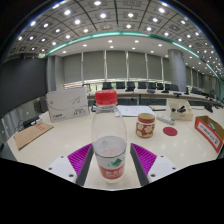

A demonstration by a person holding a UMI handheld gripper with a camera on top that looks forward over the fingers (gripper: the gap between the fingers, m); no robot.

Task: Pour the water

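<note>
Clear bottle [108, 135] with a red cap [106, 98] stands upright between the gripper [113, 162] fingers, over a pale bench [60, 140].

The jaws sit close on either side of the bottle's lower body, their magenta pads [80, 157] flanking its red-and-green label; they seem to press on it, though the contact itself is hard to make out at this angle. Beyond the fingers, just to the right of the bottle, a small jar [146, 125] with a red lid stands on the bench, and near it a flat red disc [170, 131] lies on the surface. Farther right is a white container [181, 109], with a red-edged box [211, 133] beside it. To the left lie a brown board [32, 133] and, behind it, a white carton [67, 102]. Office chairs and large windows fill the far background under rows of ceiling lights.
</note>
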